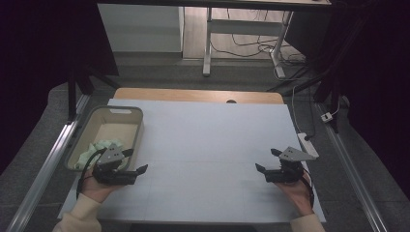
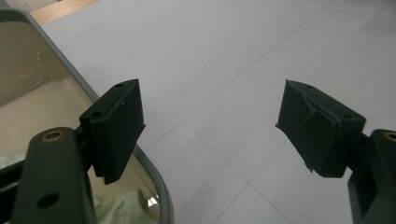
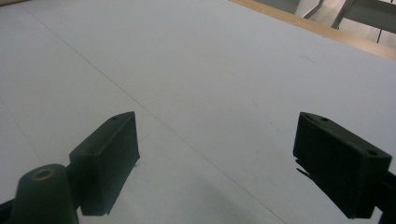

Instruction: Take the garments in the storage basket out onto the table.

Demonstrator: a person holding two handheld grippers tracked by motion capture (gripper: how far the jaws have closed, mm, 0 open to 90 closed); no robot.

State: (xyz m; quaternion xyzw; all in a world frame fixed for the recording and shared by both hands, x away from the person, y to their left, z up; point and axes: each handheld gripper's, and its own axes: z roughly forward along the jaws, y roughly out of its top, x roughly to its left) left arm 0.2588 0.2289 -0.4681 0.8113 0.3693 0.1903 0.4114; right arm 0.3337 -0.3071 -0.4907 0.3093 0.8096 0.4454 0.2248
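Pale grey tabletop (image 1: 208, 145) with faint seams, wooden edge at far side, dim room beyond with desk legs (image 1: 208, 43) and floor cables, beige bin (image 1: 138, 128) at left holding light green cloth (image 1: 94, 150), left gripper (image 1: 137, 162) beside the bin's near corner, jaws apart, right gripper (image 1: 267, 160) over bare table, jaws apart.

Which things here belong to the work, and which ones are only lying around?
Belong to the work:
- bin
- green cloth inside the bin
- left tool, open
- right tool, open

Only lying around:
- power strip
- cables on the floor
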